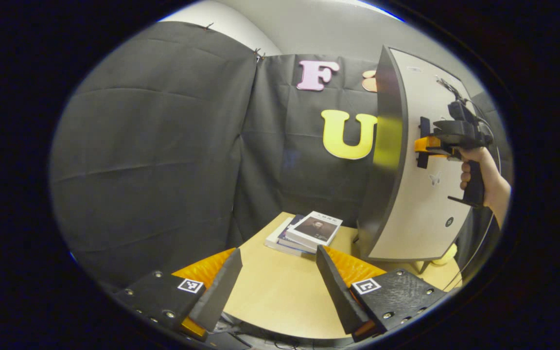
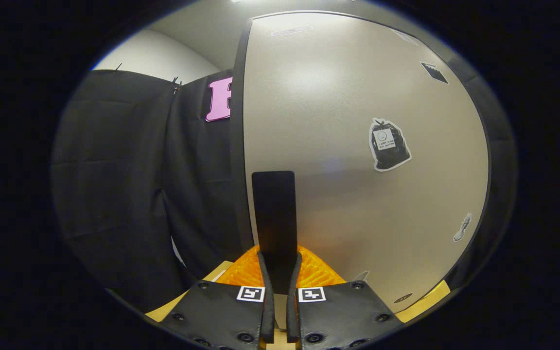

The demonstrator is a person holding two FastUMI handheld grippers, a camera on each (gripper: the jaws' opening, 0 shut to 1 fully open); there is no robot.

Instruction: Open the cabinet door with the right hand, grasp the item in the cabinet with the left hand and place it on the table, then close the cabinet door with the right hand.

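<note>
The cabinet (image 1: pixel 421 214) stands on the right side of the table, its pale door (image 2: pixel 338 146) facing my right gripper. I cannot tell whether the door is ajar. A black upright handle (image 2: pixel 273 209) sits near the door's left edge, and my right gripper (image 2: pixel 279 257) is shut on it. In the left gripper view a hand holds that right gripper (image 1: pixel 423 144) against the handle (image 1: pixel 424 127). My left gripper (image 1: pixel 280 291) hangs open above the near part of the table, with nothing between its fingers. The cabinet's inside is hidden.
A short stack of books (image 1: pixel 309 231) lies at the far end of the pale wooden table (image 1: pixel 280 296), left of the cabinet. A yellowish round thing (image 1: pixel 447 255) shows behind the cabinet's foot. Black cloth walls close in the back and left.
</note>
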